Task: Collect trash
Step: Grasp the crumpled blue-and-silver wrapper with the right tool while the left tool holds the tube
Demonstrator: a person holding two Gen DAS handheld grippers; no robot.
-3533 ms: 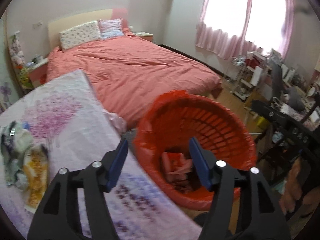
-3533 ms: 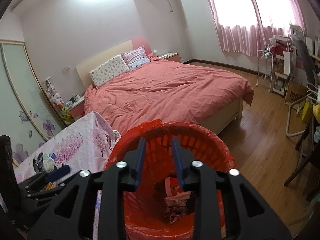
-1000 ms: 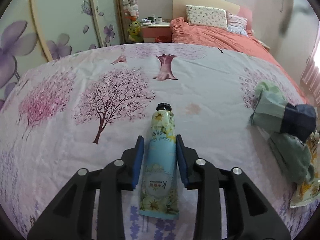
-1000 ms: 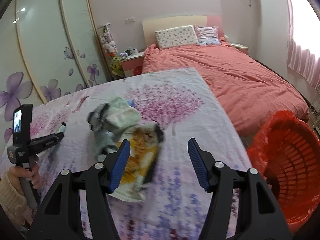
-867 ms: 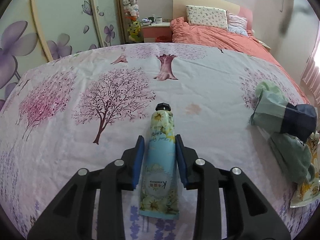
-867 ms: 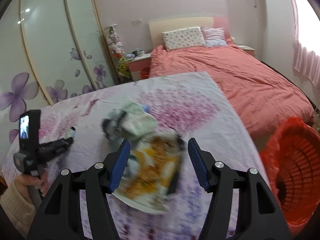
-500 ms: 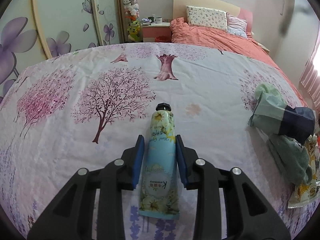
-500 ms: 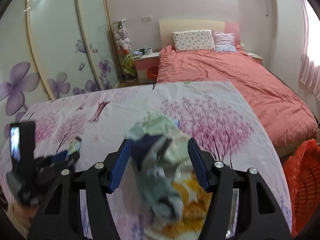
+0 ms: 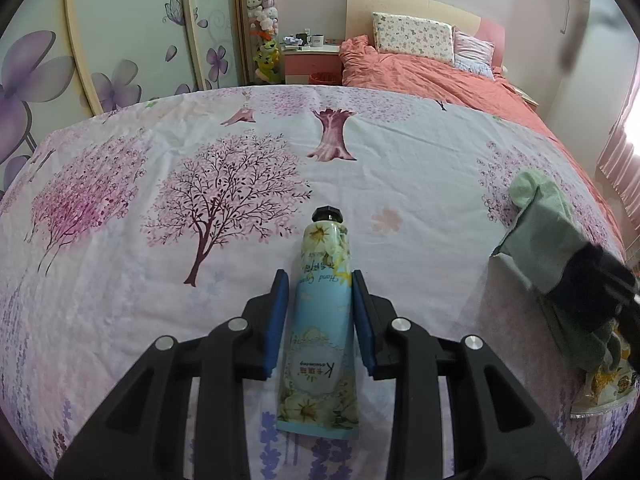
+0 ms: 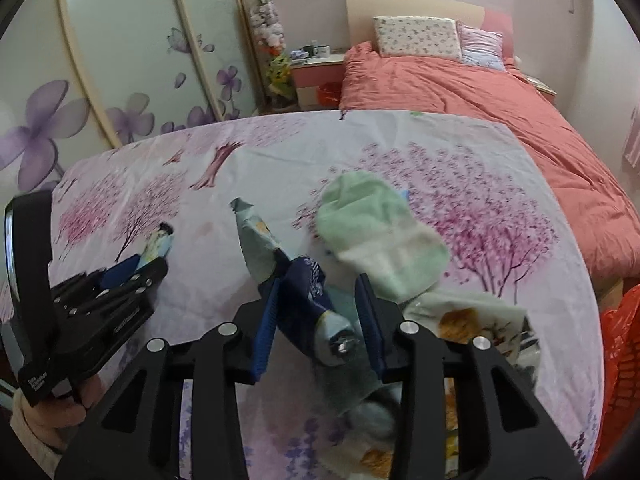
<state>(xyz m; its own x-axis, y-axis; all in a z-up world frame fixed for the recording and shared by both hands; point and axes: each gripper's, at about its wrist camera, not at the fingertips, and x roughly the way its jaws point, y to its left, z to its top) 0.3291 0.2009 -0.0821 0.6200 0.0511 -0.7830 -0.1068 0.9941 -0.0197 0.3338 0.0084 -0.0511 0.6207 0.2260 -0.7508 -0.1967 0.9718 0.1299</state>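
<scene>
While the left gripper (image 9: 319,312) stays clamped on the tube (image 9: 320,320) at lower centre, the right gripper (image 10: 318,320) has just been closing around the wrapper (image 10: 300,300) on the counter (image 10: 460,152), so both pieces look near ready for the bin (image 10: 622,360), lower right.

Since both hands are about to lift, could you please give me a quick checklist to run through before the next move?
1. Left gripper jaws pressed on the hand cream tube: ok.
2. Tube centred between the jaws: ok.
3. Right gripper jaws, just closing, around the dark blue wrapper: ok; firm grip: cannot tell.
4. Wrapper clear of the green cloth: cannot tell.
5. Red bin in view: ok, only its edge.
</scene>
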